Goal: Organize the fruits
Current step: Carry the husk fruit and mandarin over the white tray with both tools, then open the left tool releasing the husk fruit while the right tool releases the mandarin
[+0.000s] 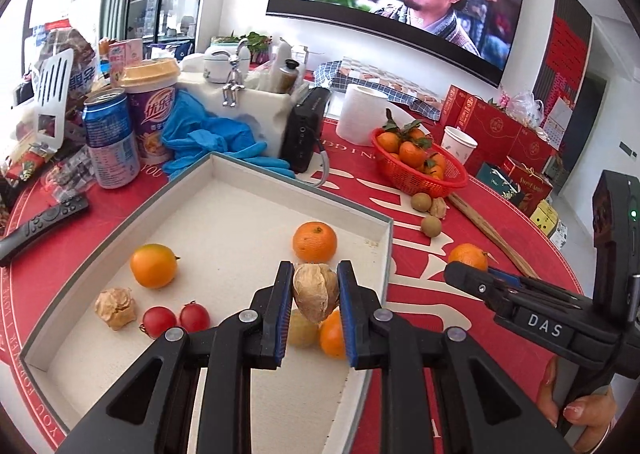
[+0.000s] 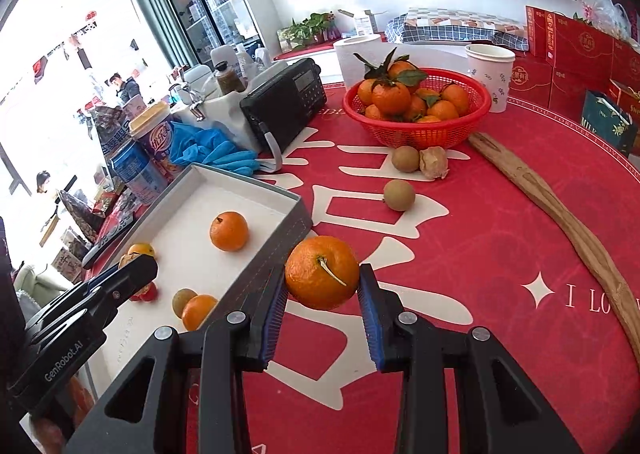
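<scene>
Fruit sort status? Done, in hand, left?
Done: the white tray holds oranges, cherry tomatoes and a husked fruit.
In hand: left gripper grips a husked fruit; right gripper an orange.
Left: two longans and another husk fruit beside the red basket.

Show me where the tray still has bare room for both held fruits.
Free: the tray floor's far corner beyond the lone tangerine, and the middle between that tangerine and the orange fruit. Crowded: the near part, with cherry tomatoes, a husked fruit and the pair beneath the left gripper.
</scene>
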A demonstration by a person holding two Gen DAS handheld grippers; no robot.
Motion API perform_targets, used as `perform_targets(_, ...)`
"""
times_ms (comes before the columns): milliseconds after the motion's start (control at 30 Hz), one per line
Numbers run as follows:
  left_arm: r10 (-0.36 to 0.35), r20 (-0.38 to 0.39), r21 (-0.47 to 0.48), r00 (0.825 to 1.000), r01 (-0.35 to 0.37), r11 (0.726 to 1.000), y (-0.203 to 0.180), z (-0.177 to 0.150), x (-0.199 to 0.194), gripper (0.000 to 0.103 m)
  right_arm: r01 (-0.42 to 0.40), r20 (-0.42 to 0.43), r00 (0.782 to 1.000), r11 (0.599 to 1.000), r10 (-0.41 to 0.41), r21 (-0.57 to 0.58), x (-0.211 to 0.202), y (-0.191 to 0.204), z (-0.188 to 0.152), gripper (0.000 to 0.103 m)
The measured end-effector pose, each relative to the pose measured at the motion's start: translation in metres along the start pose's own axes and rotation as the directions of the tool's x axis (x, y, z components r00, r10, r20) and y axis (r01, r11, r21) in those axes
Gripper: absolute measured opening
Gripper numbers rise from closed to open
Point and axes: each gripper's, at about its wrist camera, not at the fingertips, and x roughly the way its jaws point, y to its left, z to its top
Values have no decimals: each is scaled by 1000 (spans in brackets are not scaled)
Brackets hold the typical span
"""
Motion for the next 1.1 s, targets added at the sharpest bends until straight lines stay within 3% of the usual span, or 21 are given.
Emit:
perform_targets(533, 118, -18, -83, 993, -119, 989, 60, -6, -7, 24, -122, -49, 992, 978, 116, -168, 30, 95, -10, 37)
perform_targets(767, 137, -90, -100, 987, -145, 984, 72, -18, 7, 24, -152, -75, 987, 971, 140, -186, 41, 110, -11, 37)
perform_targets(967, 170, -59, -44, 984, -173, 984, 59, -24, 3, 24, -154, -99, 986, 970, 137, -190, 51, 112, -14, 37)
perform_targets(1033, 170, -58, -56, 984, -173, 983, 60, -24, 3, 29, -157, -97, 985, 971, 142, -179, 52, 109, -13, 37)
perform_targets(1100, 185, -55, -78, 981, -189, 979, 63, -22, 2, 45, -166, -94, 984, 972, 152, -165, 52, 105, -12, 37)
